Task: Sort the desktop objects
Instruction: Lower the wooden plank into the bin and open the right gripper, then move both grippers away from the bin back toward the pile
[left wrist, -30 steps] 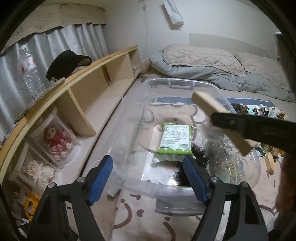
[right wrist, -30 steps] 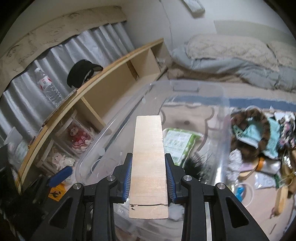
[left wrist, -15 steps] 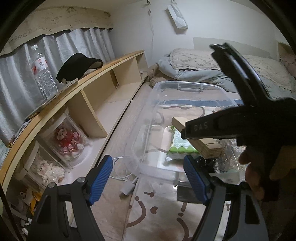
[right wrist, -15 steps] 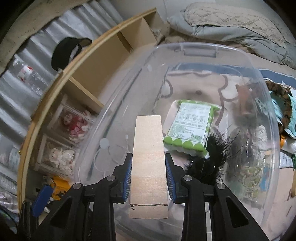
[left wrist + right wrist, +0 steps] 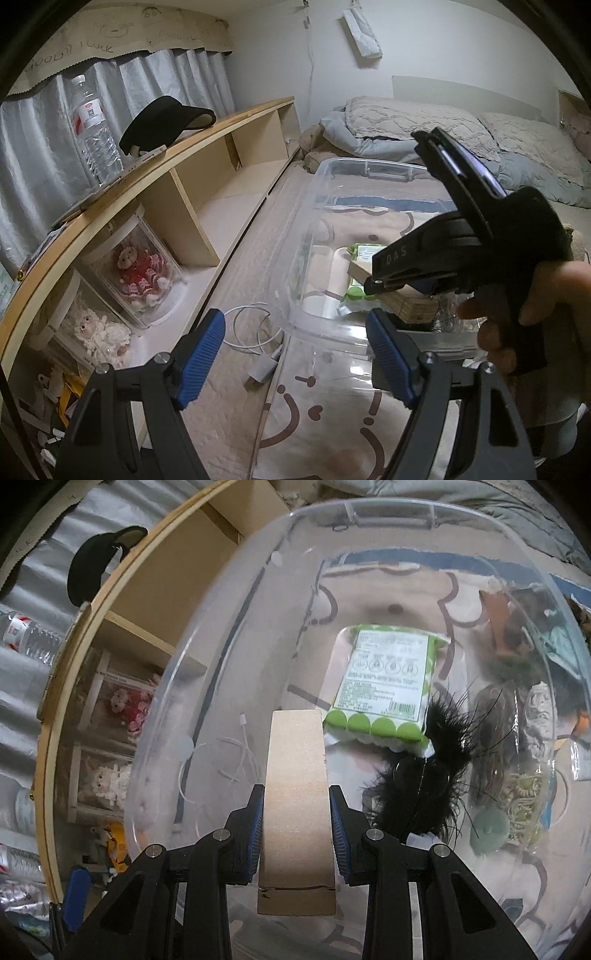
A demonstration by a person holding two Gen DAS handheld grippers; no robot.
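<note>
The right hand-held gripper (image 5: 296,830) is clamped on a flat wooden board (image 5: 296,794), its blue pads pressing both long edges, and holds it over the open clear plastic bin (image 5: 221,609). The board points into the bin, its far end just beside the green wipes pack (image 5: 384,679) lying on the bin floor. To the right of that pack, inside the bin, sit a black feathery item (image 5: 424,775) and a tangle of small things against the right wall that are too jumbled to name.

In the left wrist view, the left hand-held gripper (image 5: 295,354) hangs wide apart and holds nothing, just outside the bin's (image 5: 317,206) near rim, above a patterned mat (image 5: 325,417). A white charger cable (image 5: 255,332) lies on the floor left of the bin. Further left of the bin runs a low wooden shelf (image 5: 147,173) carrying a water bottle (image 5: 94,133) and a black visor cap (image 5: 166,122), with dolls in clear cases (image 5: 140,277) below. A bed (image 5: 461,136) lies beyond the bin.
</note>
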